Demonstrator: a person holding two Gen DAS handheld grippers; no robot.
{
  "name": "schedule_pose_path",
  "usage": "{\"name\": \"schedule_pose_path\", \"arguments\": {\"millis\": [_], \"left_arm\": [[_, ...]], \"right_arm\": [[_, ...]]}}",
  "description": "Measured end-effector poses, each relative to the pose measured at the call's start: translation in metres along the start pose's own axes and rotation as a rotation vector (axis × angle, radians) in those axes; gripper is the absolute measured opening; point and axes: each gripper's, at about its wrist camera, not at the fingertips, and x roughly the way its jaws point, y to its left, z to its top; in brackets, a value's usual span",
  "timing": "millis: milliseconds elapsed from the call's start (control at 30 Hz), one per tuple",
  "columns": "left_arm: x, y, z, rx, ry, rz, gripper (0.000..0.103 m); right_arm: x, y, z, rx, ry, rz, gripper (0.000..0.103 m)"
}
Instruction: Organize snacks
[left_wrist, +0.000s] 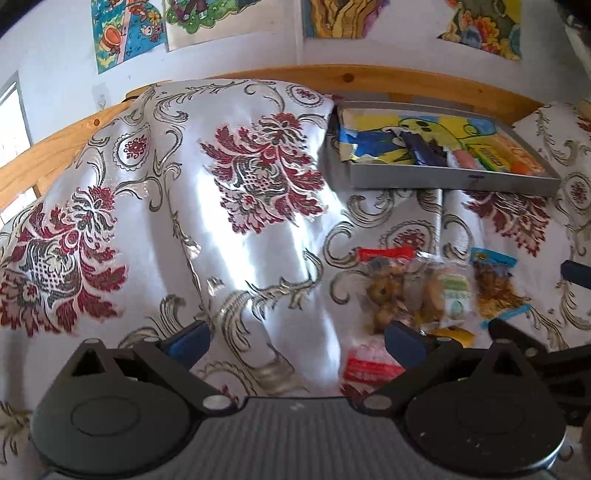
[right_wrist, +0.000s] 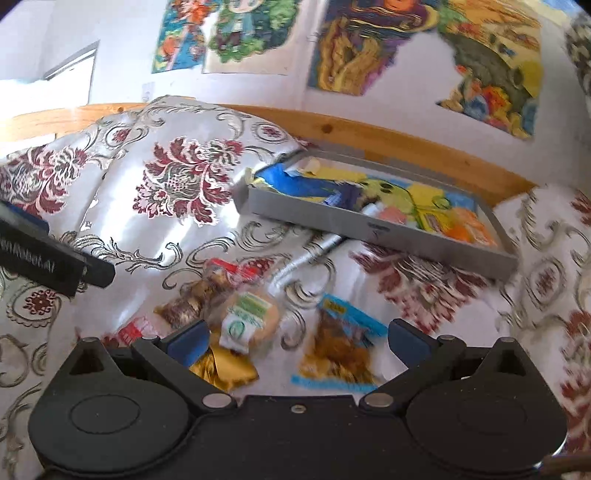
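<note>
Several snack packets lie in a loose pile on the patterned bedspread. A blue-edged packet of brown snacks (right_wrist: 341, 350) (left_wrist: 495, 286) lies between the fingers of my open right gripper (right_wrist: 297, 343), which hovers just above it. To its left sit a round cookie pack with a green label (right_wrist: 251, 317) (left_wrist: 448, 291), a gold wrapper (right_wrist: 223, 369) and a red-topped clear bag (right_wrist: 218, 284) (left_wrist: 384, 280). My left gripper (left_wrist: 295, 341) is open and holds nothing, left of the pile. A shallow grey box (right_wrist: 373, 225) (left_wrist: 454, 177) farther back holds several snacks.
A large patterned pillow (left_wrist: 207, 184) rises to the left. Behind the grey box runs a wooden bed rail (left_wrist: 369, 79), with drawings on the wall above. Another cushion (right_wrist: 554, 258) lies to the right. The left gripper's finger (right_wrist: 55, 258) shows at the right wrist view's left edge.
</note>
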Motion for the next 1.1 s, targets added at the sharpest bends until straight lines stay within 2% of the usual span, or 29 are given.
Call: {"name": "schedule_pose_path", "arguments": {"millis": [167, 367, 533, 833, 1100], "left_arm": [[0.009, 0.004, 0.01, -0.008, -0.006, 0.001, 0.102], [0.019, 0.001, 0.015, 0.001, 0.008, -0.006, 0.102], [0.027, -0.006, 0.016, 0.016, 0.017, -0.027, 0.102], [0.042, -0.02, 0.012, 0.044, 0.031, -0.093, 0.102], [0.057, -0.028, 0.014, 0.09, 0.01, -0.146, 0.102]], "right_arm": [[0.027, 0.015, 0.003, -0.015, 0.003, 0.048, 0.102], [0.056, 0.027, 0.002, -0.052, 0.024, 0.029, 0.102], [0.065, 0.019, -0.002, -0.018, 0.053, 0.041, 0.091], [0.056, 0.002, -0.007, -0.007, 0.072, 0.016, 0.069], [0.052, -0.011, -0.009, 0.033, 0.104, 0.023, 0.066]]}}
